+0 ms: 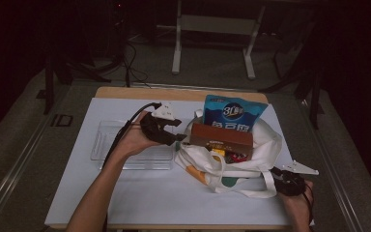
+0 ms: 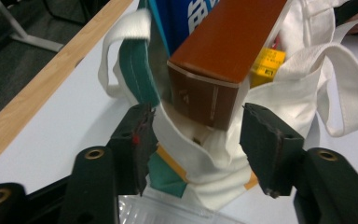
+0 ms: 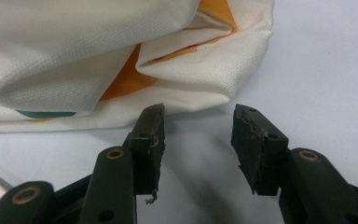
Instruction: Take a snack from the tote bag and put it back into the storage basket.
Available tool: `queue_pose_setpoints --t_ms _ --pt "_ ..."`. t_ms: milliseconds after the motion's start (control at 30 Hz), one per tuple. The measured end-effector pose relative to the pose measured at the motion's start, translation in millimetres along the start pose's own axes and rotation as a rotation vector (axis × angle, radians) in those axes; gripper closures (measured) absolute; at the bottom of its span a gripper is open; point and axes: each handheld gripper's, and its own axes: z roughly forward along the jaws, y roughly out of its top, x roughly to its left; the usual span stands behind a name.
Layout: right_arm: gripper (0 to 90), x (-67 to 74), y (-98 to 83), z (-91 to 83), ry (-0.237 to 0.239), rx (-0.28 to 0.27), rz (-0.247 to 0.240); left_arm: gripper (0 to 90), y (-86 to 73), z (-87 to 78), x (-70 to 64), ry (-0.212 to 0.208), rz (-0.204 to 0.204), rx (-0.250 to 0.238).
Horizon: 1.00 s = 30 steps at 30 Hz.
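A white canvas tote bag [image 1: 263, 140] lies open on the table, holding a brown box [image 1: 221, 137], a blue snack pack [image 1: 232, 113] and small yellow packets [image 1: 217, 153]. My left gripper [image 1: 179, 131] is at the bag's left mouth. In the left gripper view its jaws stand open [image 2: 198, 140] just short of the end of the brown box [image 2: 223, 46], with the bag's rim [image 2: 205, 163] between them and neither pad touching. My right gripper [image 1: 276, 173] sits at the bag's near right corner, open [image 3: 198, 135] and empty, facing the cloth [image 3: 74, 60].
A clear plastic tray [image 1: 111, 145] lies left of the bag, under my left wrist. The white table cover [image 1: 149, 193] ends at a wooden edge [image 1: 125, 93] at the back. Beyond the table, cables and a desk frame [image 1: 212, 24] stand on the floor.
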Motion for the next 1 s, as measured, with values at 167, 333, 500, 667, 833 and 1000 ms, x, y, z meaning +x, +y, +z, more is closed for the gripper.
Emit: queue_pose_setpoints --t_ms 167,333,500,667,833,1000 --pt "53.9 0.0 0.1 0.2 0.004 0.001 -0.003 40.1 15.0 4.7 1.4 -0.033 0.027 0.006" --pt "53.9 -0.2 0.1 0.2 0.008 0.002 0.002 38.3 24.7 10.0 1.9 -0.056 0.04 0.02" --pt "53.9 -0.3 0.2 0.4 0.012 0.003 0.002 35.2 38.5 22.0 4.6 -0.098 0.06 0.05" --pt "53.9 -0.6 0.2 0.4 0.017 0.005 0.001 33.5 52.3 34.1 3.6 -0.123 0.09 0.077" --pt "53.8 -0.6 0.2 0.4 0.021 0.006 -0.001 33.4 62.3 46.8 3.1 -0.146 0.111 0.124" --pt "53.7 -0.8 0.2 0.4 0.024 0.006 0.0 35.3 66.3 56.3 3.1 -0.173 0.132 0.173"
